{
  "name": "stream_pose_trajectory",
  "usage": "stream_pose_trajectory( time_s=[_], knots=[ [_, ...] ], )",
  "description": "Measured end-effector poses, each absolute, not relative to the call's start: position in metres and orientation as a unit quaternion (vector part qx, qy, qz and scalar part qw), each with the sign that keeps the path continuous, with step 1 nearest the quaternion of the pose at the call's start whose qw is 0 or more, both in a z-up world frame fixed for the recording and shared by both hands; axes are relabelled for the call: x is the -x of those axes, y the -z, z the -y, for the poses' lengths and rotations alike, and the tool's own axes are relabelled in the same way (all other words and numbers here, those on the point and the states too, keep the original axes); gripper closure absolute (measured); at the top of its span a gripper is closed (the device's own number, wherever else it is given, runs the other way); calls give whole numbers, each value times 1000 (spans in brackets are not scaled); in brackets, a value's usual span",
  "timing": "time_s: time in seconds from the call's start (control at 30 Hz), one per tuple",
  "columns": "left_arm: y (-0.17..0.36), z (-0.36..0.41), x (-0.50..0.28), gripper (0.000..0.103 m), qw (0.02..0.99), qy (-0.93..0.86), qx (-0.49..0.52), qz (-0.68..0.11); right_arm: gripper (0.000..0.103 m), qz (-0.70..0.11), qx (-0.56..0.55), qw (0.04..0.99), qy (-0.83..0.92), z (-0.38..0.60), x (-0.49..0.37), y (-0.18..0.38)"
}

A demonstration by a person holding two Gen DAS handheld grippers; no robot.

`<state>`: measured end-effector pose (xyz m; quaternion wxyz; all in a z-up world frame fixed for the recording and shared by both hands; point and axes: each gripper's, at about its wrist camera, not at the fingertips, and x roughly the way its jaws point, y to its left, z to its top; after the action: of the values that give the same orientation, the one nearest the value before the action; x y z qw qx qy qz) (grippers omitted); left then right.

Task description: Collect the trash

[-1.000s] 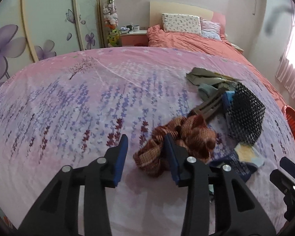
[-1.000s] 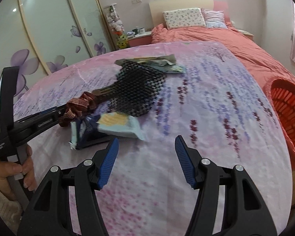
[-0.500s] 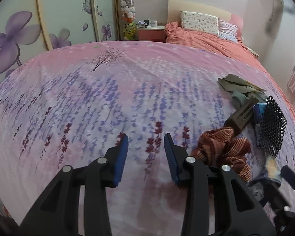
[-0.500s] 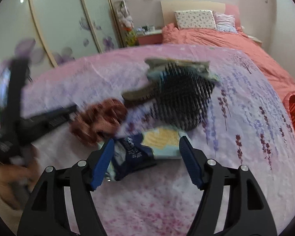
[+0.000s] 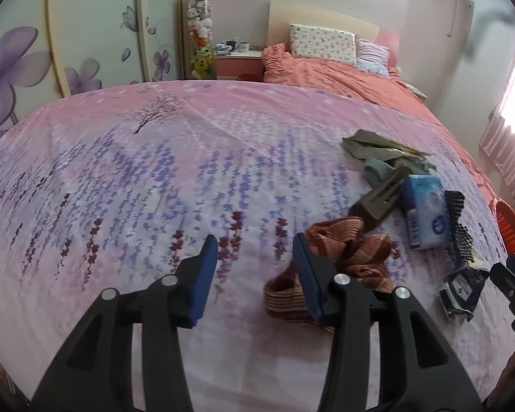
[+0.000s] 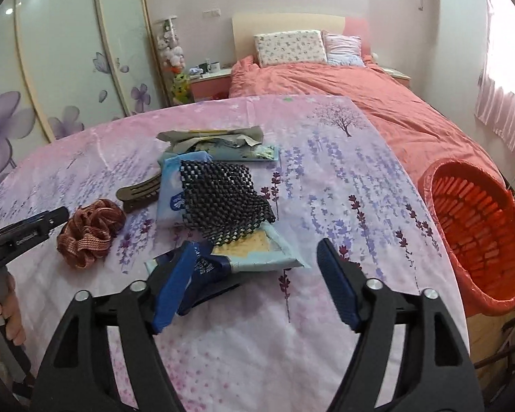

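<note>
Blue ribbed pads line both grippers. The left gripper (image 5: 254, 264) has its jaws opening over the floral bedsheet (image 5: 154, 171), with nothing between them; its right finger lies just in front of the striped scrunchie (image 5: 346, 254) without gripping it. The right gripper (image 6: 254, 281) has its jaws opening wide; the dark blue wrapper (image 6: 202, 267) lies against its left pad (image 6: 175, 281), not pressed from both sides.

Landmark: the black mesh mat (image 6: 223, 199), a flexible open-grid sheet lying near the middle of the sheet.
- Dark blue wrapper: crinkled foil, just in front of the mat, partly on a black flat piece.
- Pale blue packet (image 6: 257, 250) with a tan panel: flat, its far end under the mat's near edge.
- Light blue tissue pack (image 6: 170, 192): soft plastic, under the mat's left side.
- Brown hair clip (image 6: 140, 190): hard, slotted, left of the mat, touching the tissue pack.
- Striped scrunchie: rust-and-cream gathered fabric, further left, near the left gripper's tip.
- Olive crumpled paper (image 6: 206, 139): behind the mat, over another light blue packet.
- Red slatted basket (image 6: 480, 233): well to the right of the mat, off the sheet's edge, lined with red film.

A hand (image 6: 7, 309) holds the left gripper's handle at the right-wrist view's left edge.
</note>
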<state>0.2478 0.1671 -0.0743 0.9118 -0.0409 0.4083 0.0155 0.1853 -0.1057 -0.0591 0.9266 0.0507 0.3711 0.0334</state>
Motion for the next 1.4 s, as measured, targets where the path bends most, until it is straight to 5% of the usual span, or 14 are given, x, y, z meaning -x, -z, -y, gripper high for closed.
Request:
stream_pose_trajectory(
  time_s=[0.33, 0.57, 0.8, 1.2, 1.27, 1.4],
  knots=[
    [75, -151, -241, 54, 910, -4, 34, -414, 11, -388, -58, 920, 18, 62, -196, 74],
    [77, -140, -242, 54, 908, 12, 38, -417, 12, -408, -38, 911, 41, 84, -198, 86],
    [73, -136, -241, 42, 913, 24, 36, -405, 14, -409, -109, 905, 30, 150, -193, 82],
    [74, -119, -241, 36, 914, 36, 29, -402, 15, -426, -153, 892, 20, 122, -204, 85],
    [74, -116, -242, 36, 915, 37, 27, -401, 20, -430, -135, 892, 22, 115, -207, 88],
    [75, -114, -241, 36, 915, 41, 19, -401, 52, -425, -80, 901, 34, 117, -206, 90]
  ],
)
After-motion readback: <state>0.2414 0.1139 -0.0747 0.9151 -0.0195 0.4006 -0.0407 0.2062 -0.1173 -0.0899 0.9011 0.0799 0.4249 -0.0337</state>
